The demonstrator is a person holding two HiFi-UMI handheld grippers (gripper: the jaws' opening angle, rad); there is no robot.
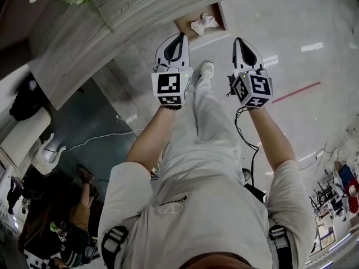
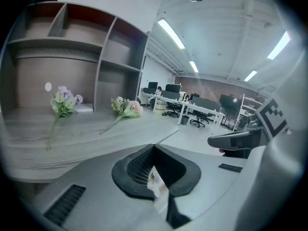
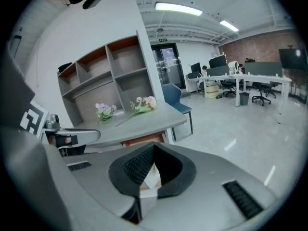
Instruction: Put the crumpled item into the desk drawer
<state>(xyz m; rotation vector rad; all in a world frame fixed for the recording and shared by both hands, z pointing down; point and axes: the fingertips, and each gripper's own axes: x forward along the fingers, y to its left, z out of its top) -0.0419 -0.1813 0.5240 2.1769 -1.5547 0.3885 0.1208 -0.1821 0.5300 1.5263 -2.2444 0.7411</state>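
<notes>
The crumpled white item lies inside the open wooden drawer beside the grey desk. In the head view my left gripper hangs just below and left of the drawer, its jaws shut with nothing in them. My right gripper is level with it, to the drawer's lower right, jaws also together and empty. In the left gripper view the black pads meet, and a sliver of white shows through the slit below them. The right gripper view shows the same, with the drawer front under the desk.
Two artificial flower sprigs lie on the desk below a shelf unit. A blue chair stands at the desk's far end. My shoe is below the drawer. Cables and a red floor line lie to the right.
</notes>
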